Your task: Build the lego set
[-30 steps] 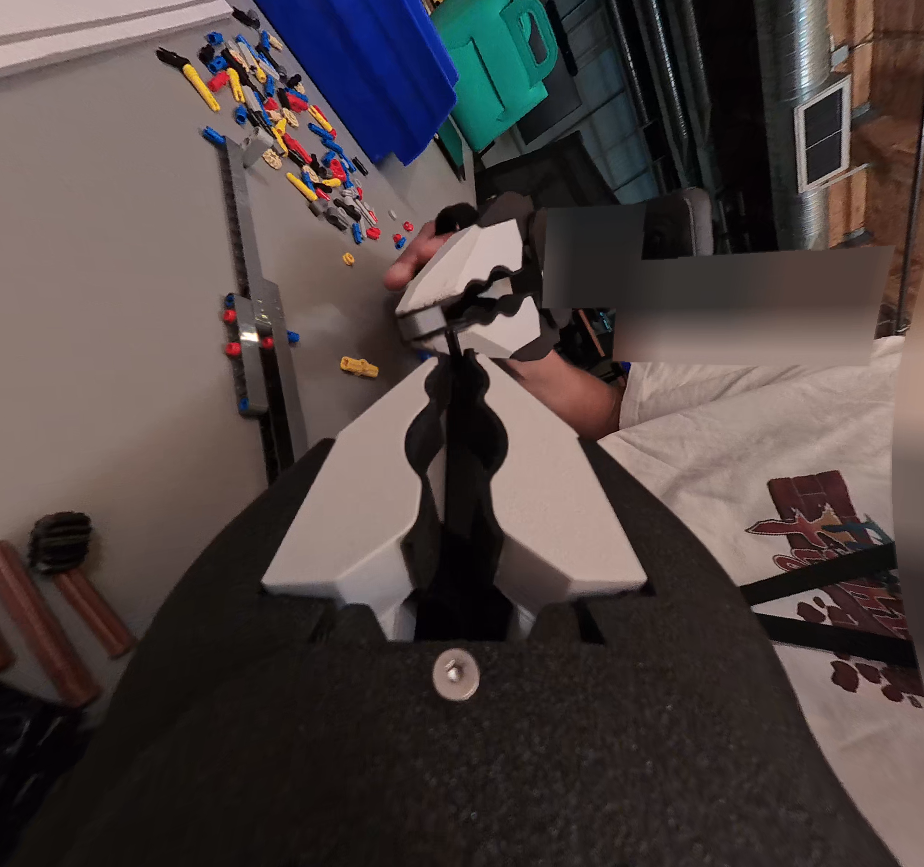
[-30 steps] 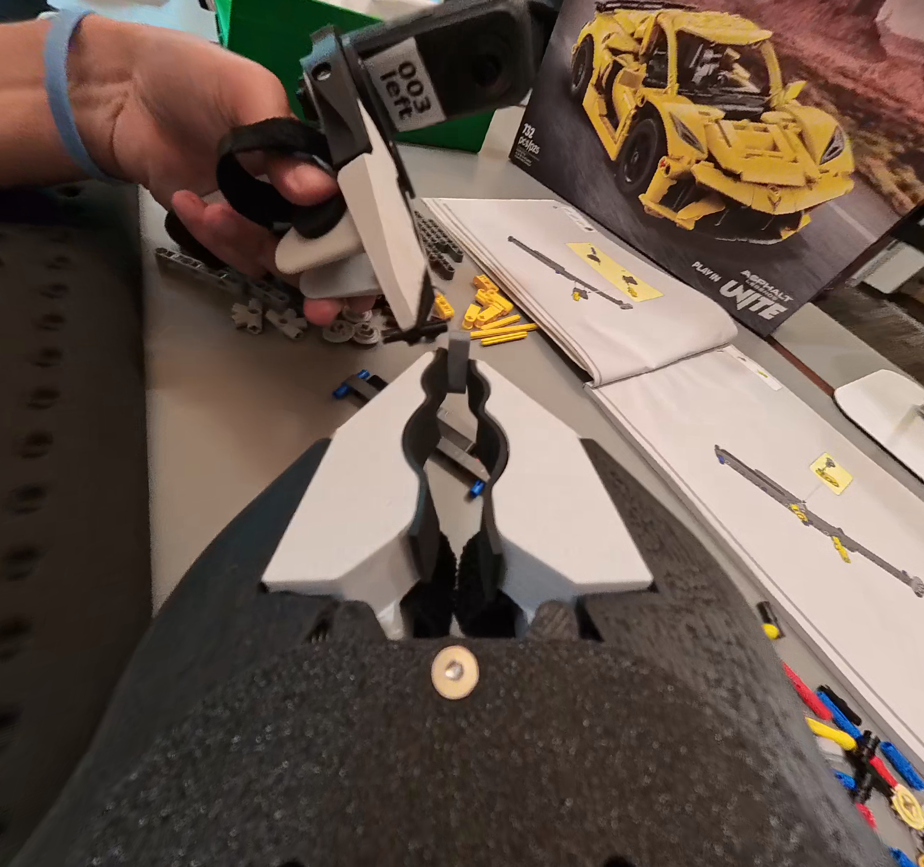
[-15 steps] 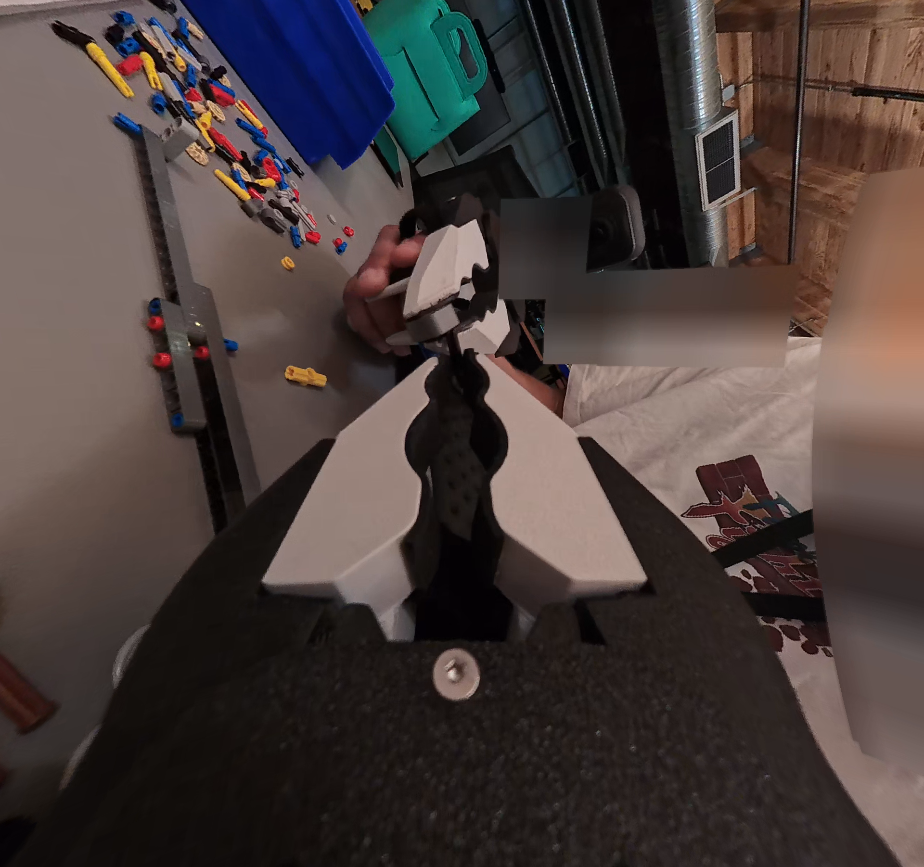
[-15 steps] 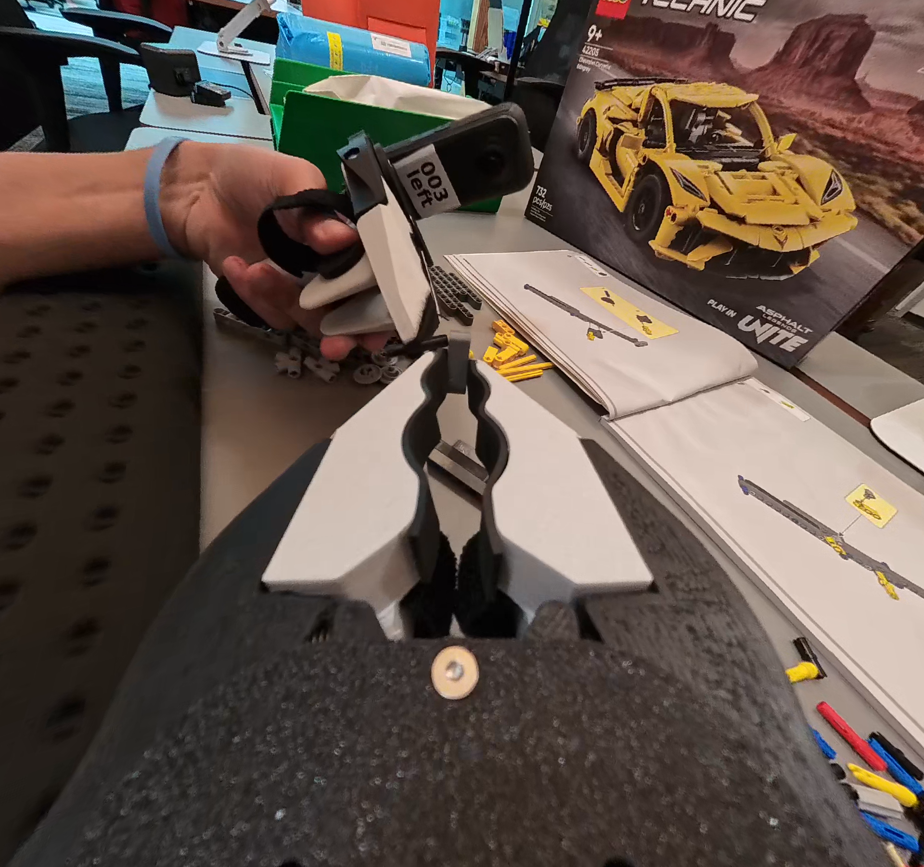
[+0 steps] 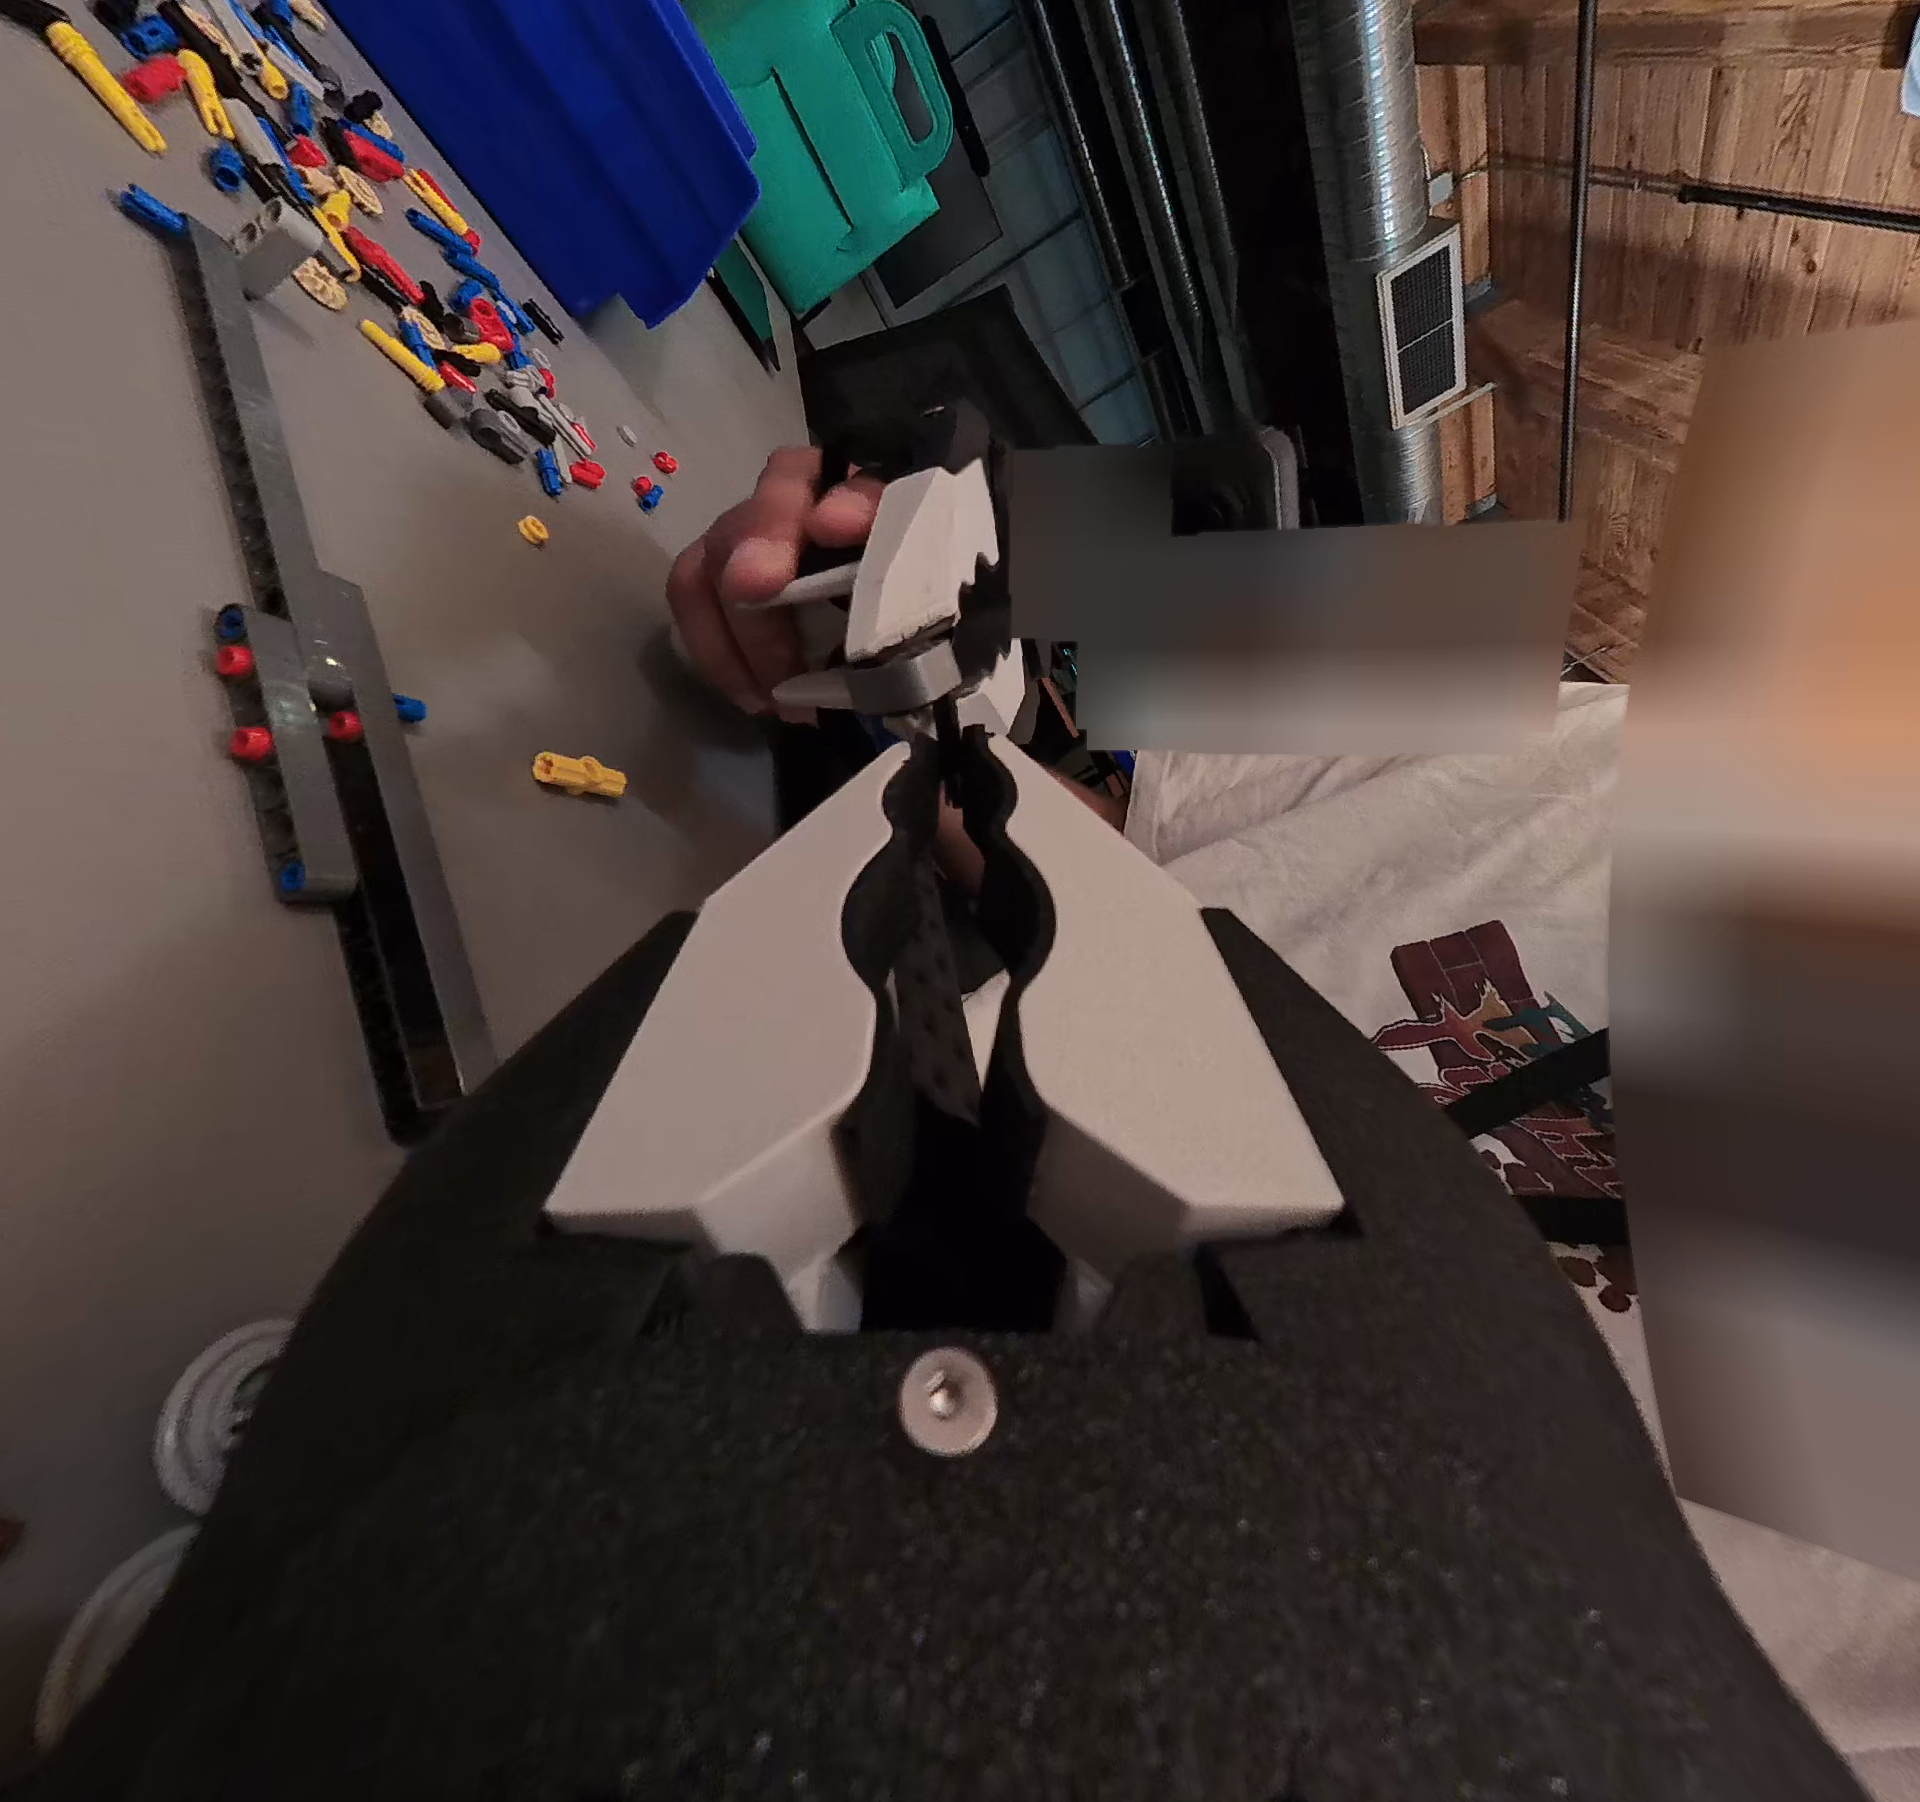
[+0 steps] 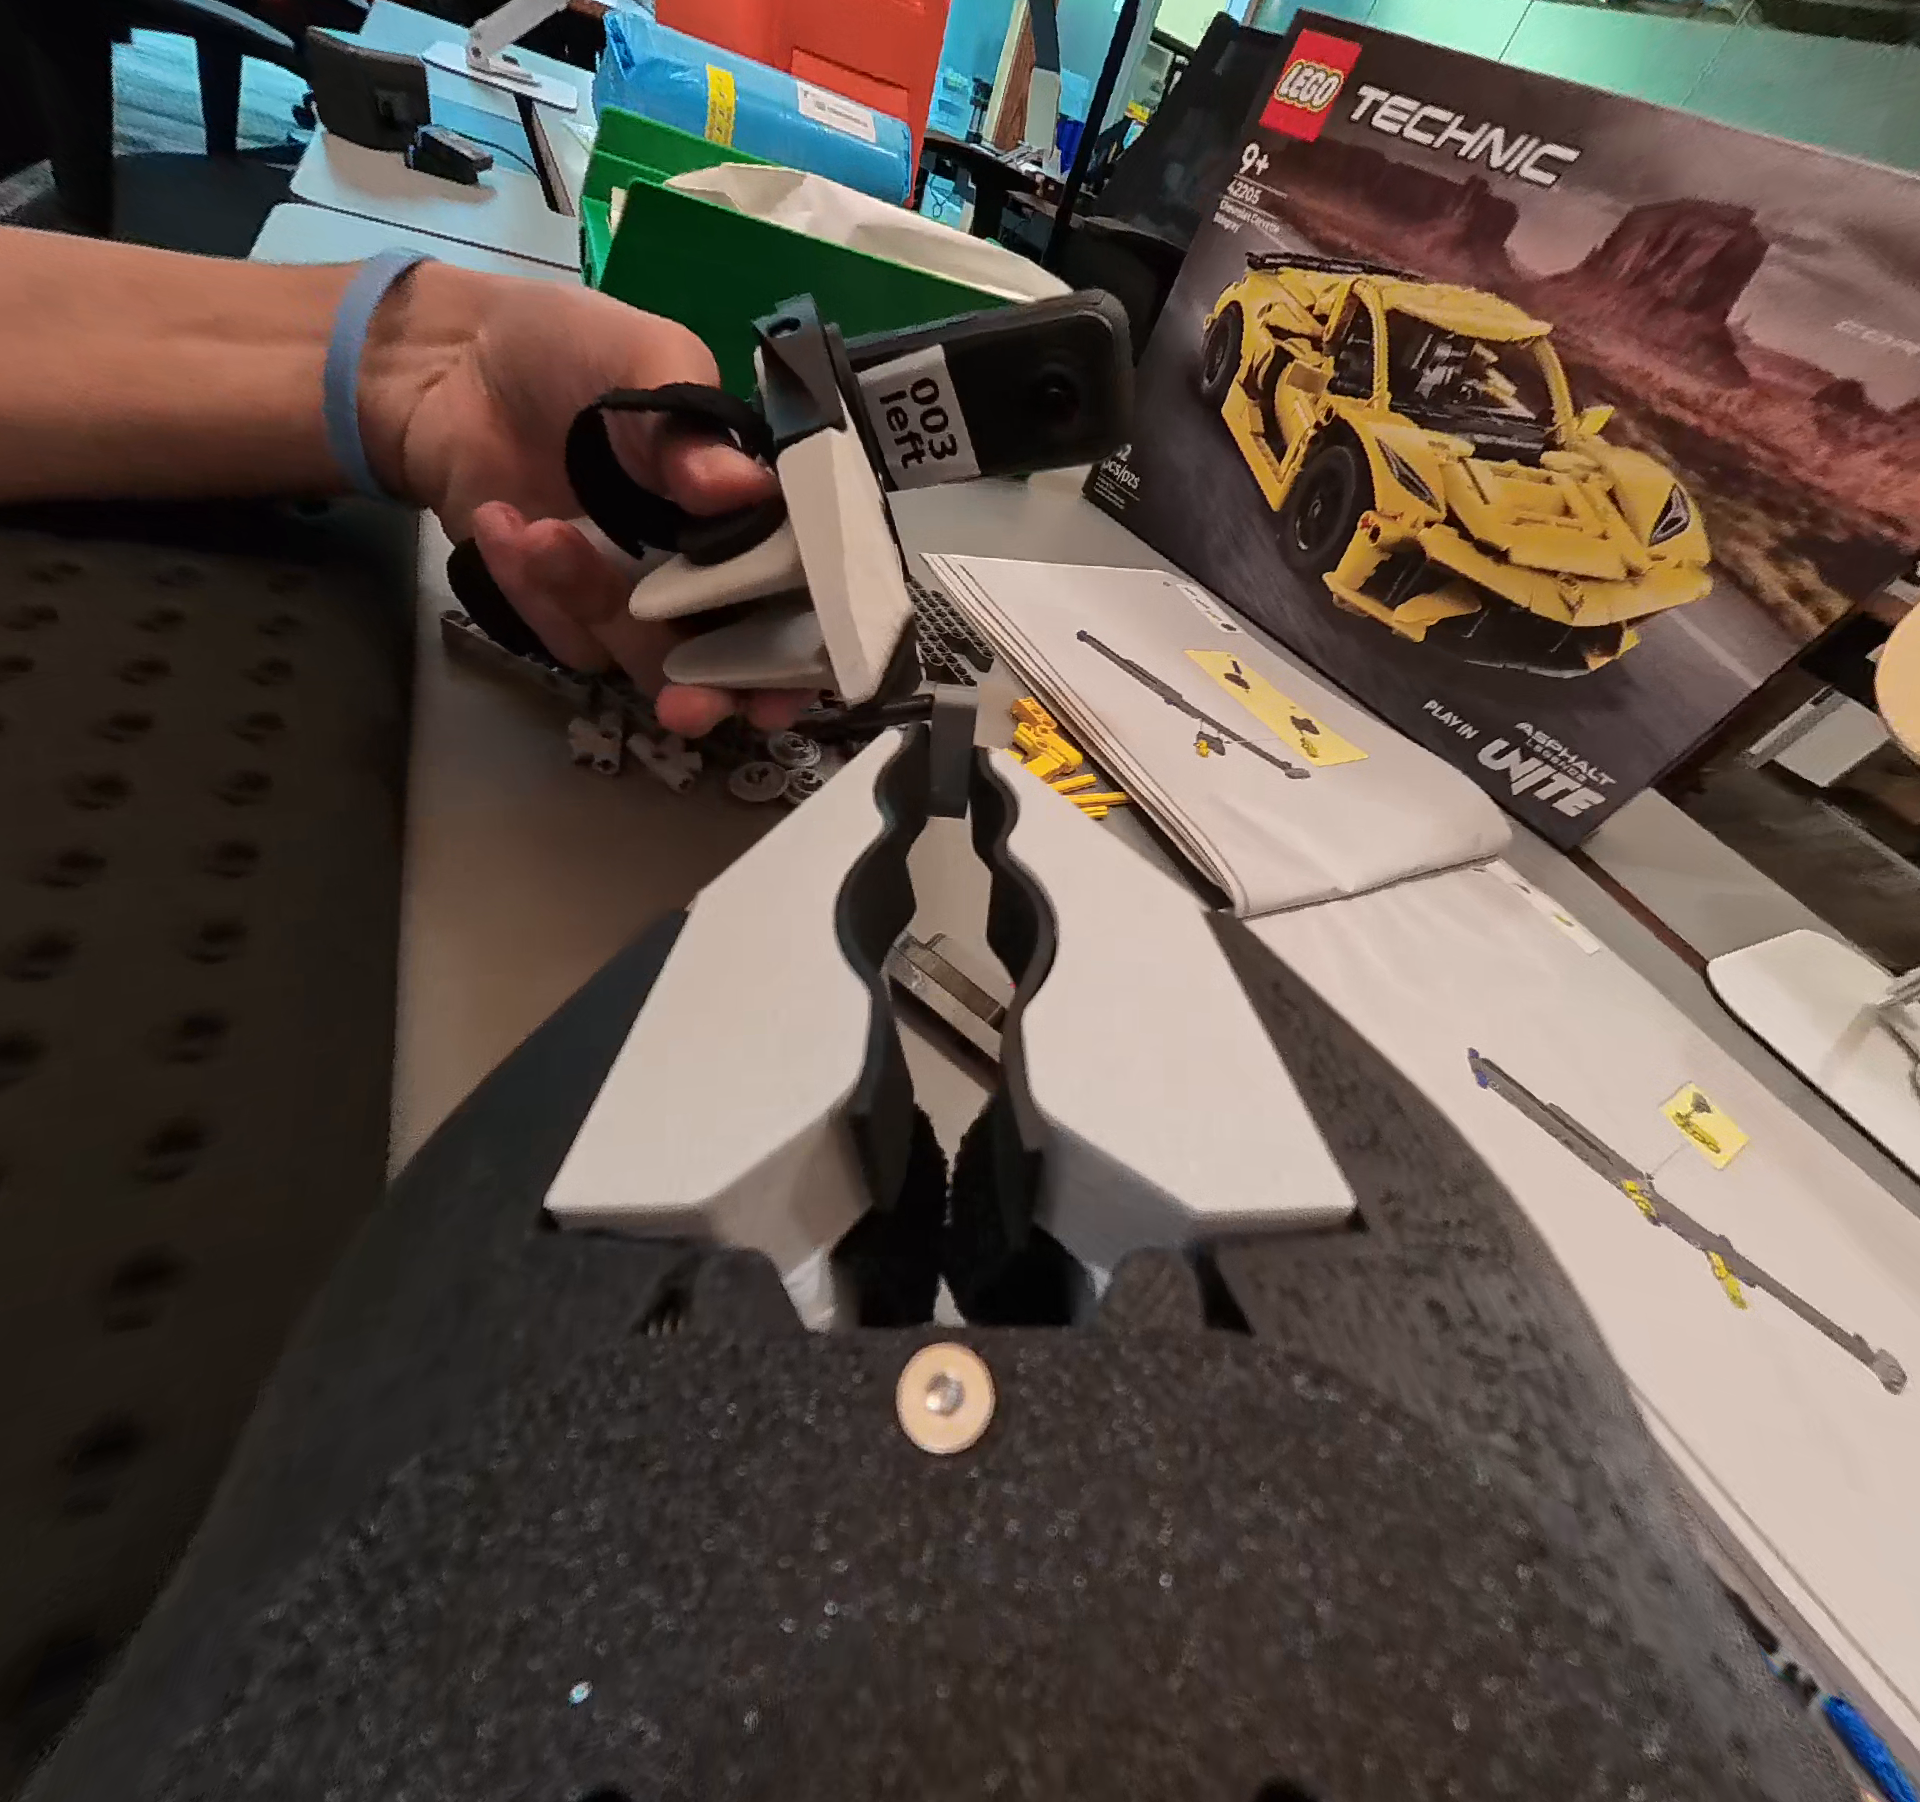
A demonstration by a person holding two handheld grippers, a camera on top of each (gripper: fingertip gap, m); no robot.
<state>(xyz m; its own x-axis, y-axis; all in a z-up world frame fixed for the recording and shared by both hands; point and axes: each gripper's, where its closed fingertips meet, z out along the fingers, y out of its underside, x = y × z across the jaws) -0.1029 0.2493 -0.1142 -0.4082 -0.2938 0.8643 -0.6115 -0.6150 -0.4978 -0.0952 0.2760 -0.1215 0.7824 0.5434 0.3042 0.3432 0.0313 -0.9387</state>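
Note:
My left gripper (image 5: 948, 765) is shut on a thin black axle (image 5: 943, 726) that sticks out past its tips. My right gripper (image 6: 948, 765) is shut on a small dark grey lego piece (image 6: 951, 750). The two grippers meet tip to tip in the air above the table's near edge. In the right wrist view the left gripper (image 6: 878, 687) comes in from the left, with the axle (image 6: 883, 709) pointing at the grey piece. In the left wrist view the right gripper (image 5: 920, 651) faces mine, and the grey piece (image 5: 902, 684) shows between its fingers.
A long grey beam assembly (image 5: 301, 713) with red and blue pins lies on the table, beside a pile of small coloured parts (image 5: 343, 194) and a yellow piece (image 5: 579, 773). Open instruction booklets (image 6: 1195, 744), the set's box (image 6: 1507, 402), grey parts (image 6: 675, 755) and a green bin (image 6: 748, 266) stand behind. The tips of both grippers are at nearly the same place.
Both grippers have risen and tilted together, staying tip to tip. Each keeps hold of its part. The table parts have not moved.

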